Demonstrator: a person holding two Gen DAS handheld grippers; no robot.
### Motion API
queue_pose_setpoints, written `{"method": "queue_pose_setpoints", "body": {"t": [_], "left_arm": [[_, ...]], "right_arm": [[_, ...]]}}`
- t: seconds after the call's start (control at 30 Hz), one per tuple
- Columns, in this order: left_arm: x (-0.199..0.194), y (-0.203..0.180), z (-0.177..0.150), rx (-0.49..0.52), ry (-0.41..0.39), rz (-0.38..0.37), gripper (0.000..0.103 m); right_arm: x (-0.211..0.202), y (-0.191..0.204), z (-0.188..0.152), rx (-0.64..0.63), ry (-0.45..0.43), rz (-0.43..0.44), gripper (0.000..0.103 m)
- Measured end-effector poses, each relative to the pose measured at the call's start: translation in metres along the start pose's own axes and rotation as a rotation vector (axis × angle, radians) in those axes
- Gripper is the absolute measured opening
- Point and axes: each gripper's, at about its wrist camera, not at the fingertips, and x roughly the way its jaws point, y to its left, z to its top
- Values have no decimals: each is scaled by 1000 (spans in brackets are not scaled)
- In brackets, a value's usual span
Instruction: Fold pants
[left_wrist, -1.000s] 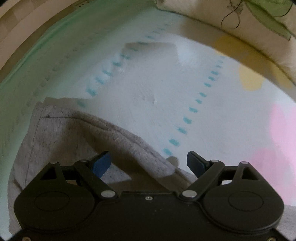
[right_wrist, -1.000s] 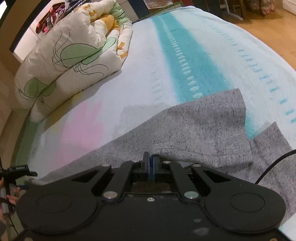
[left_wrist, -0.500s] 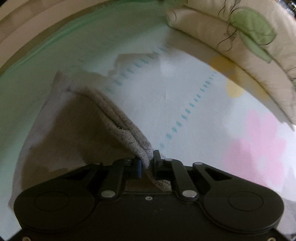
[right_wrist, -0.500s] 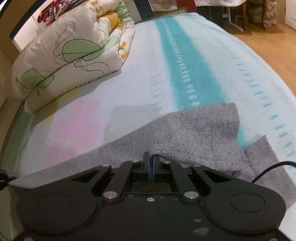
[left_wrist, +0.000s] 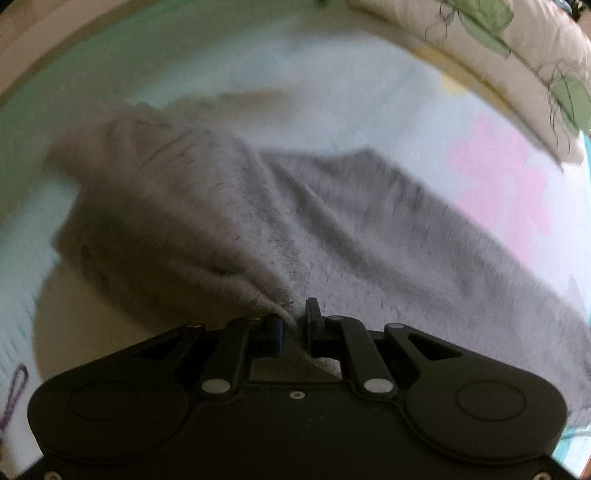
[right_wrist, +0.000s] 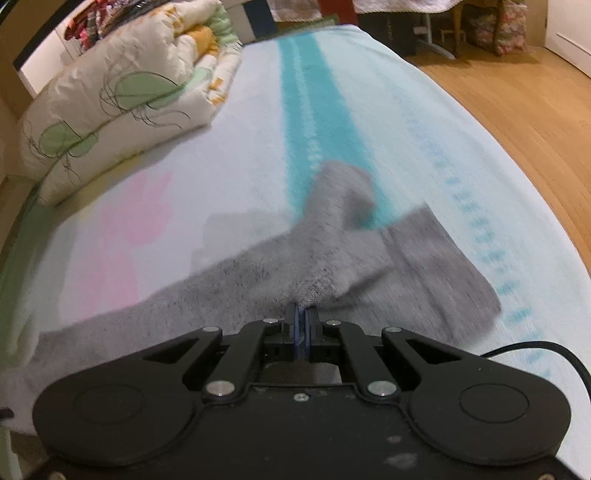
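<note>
Left tongs (left_wrist: 295, 325): jaws drawn in narrow, a ridge of grey fabric pinched between the blue-faced pads at lower centre of the left wrist view. The pants (left_wrist: 280, 236) are seen rising from the pinch as a gathered fold that runs toward the upper left of the frame; a flatter sheet of the same grey cloth spreads to the right and lower right. The whole view is smeared by motion, so seams and hems cannot be made out.

Right tongs (right_wrist: 303, 325): pads pressed together on a thin edge of the pants (right_wrist: 280, 280) at lower centre of the right wrist view. From the pinch, the cloth is lifted into a hump; one narrow end is raised toward frame centre over the teal stripe (right_wrist: 314, 92), and a flat leg panel lies to the right. A long grey band trails off to the lower left across the bed.

Bed cover (right_wrist: 424, 129): pale, with the teal stripe running up the middle, rows of small teal dashes at right, a pink patch (right_wrist: 122, 240) at left. The pants are spread on it in the lower half of both views.

A folded quilt (right_wrist: 122, 96), white with green leaf outlines, is noted at upper left in the right wrist view, apart from the pants. Wooden floor (right_wrist: 517, 96) is seen at upper right. A black cable (right_wrist: 546, 349) is seen at lower right.
</note>
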Motion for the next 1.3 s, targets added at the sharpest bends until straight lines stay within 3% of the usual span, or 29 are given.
{"method": "queue_pose_setpoints", "body": {"t": [0.3, 0.77, 0.97, 1.07, 1.2, 1.3], "left_arm": [[15, 17, -21, -41, 44, 1, 14], [46, 24, -22, -63, 115, 33, 16], [52, 19, -19, -11, 127, 47, 19], [56, 12, -16, 36, 140, 66, 27], [28, -3, -20, 131, 64, 122, 43], [-2, -17, -28, 180, -35, 128, 45]], "right_arm": [[14, -6, -37, -49, 31, -56, 4], [28, -13, -46, -33, 70, -82, 4], [30, -13, -51, -51, 66, -80, 5], [27, -12, -49, -53, 60, -68, 11], [12, -9, -44, -82, 44, -46, 23], [-6, -8, -39, -106, 22, -38, 25]]}}
